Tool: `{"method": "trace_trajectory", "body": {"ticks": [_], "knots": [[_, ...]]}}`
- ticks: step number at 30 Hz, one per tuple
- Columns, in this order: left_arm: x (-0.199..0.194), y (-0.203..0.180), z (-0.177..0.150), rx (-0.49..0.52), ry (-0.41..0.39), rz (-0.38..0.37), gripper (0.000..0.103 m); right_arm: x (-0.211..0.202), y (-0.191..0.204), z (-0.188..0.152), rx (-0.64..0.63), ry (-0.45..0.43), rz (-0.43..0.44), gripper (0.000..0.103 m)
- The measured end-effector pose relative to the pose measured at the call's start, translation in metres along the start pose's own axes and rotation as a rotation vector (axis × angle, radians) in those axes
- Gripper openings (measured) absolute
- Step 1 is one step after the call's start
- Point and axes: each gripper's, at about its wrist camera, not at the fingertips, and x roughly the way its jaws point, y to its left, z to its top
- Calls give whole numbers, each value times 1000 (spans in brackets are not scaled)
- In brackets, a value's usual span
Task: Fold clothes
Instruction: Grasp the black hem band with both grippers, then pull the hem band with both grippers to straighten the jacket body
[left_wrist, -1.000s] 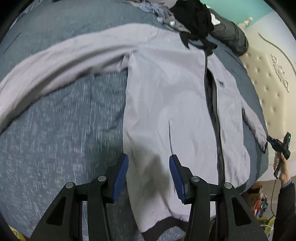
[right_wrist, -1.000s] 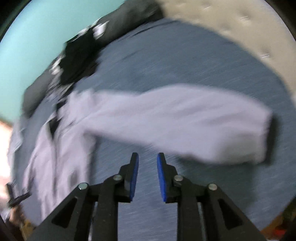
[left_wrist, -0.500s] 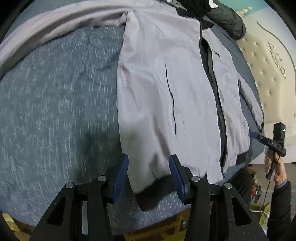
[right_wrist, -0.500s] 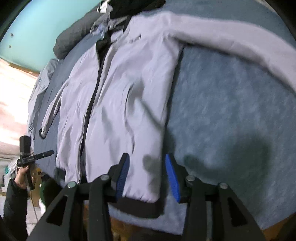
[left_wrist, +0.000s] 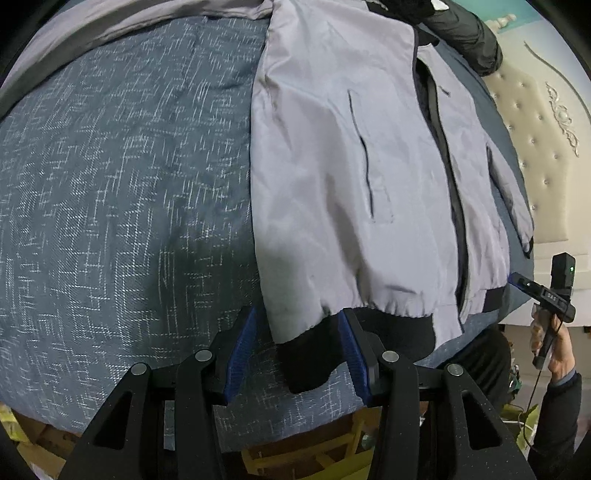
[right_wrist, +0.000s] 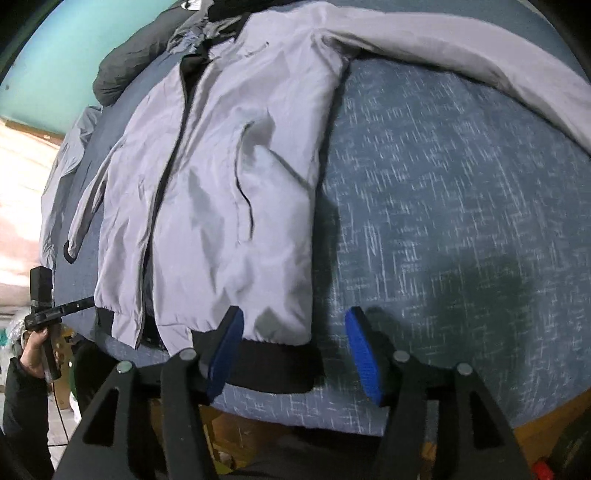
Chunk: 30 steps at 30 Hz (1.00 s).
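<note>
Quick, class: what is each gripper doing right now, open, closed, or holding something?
Left gripper: open, black hem of the grey jacket between its pads, not pinched.
Right gripper: open, just been widening, over the hem corner.

A home bedroom — a bed (left_wrist: 110, 184) under a blue-grey cover, a cream tufted headboard (left_wrist: 535, 155) at its end, teal wall (right_wrist: 55, 48) beyond.

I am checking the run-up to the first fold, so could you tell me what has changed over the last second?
Both grippers swung down to the jacket's black hem band. The left gripper now straddles one hem corner. The right gripper left the far sleeve for the other corner, and its jaws have just been opening, the band between them unpinched. Nothing was taken hold of. The jacket stayed flat on the bed.
</note>
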Motion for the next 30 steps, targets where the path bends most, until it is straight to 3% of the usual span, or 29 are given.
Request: {"method": "trace_trajectory", "body": {"ticks": [8, 9, 10, 13, 16, 20, 23, 27, 29, 30], "knots": [[11, -9, -3, 39, 5, -5, 48, 17, -3, -3, 1, 26, 4, 59], [12, -11, -3, 51, -1, -1, 45, 18, -2, -2, -3, 25, 2, 59], [11, -13, -3, 62, -5, 5, 35, 18, -1, -2, -8, 24, 1, 58], [6, -15, -4, 83, -19, 4, 22, 18, 2, 1, -20, 20, -2, 45], [-2, -11, -6, 88, -28, -9, 18, 19, 9, 3, -49, 16, 4, 29], [-15, -1, -11, 75, -41, -35, 17, 28, 29, 8, -89, 4, -11, 15], [-25, 9, -14, 55, -50, -52, 17, 22, 28, 8, -95, -14, -12, 12], [-30, 17, -20, 26, -74, 13, 21, 24, 19, 5, -89, -12, -16, 12], [-33, 13, -20, 37, -87, 18, 26, 25, 21, 5, -88, -12, -18, 12], [-35, 12, -22, 48, -89, 22, 36, 26, 22, 6, -88, -10, -21, 12]]}}
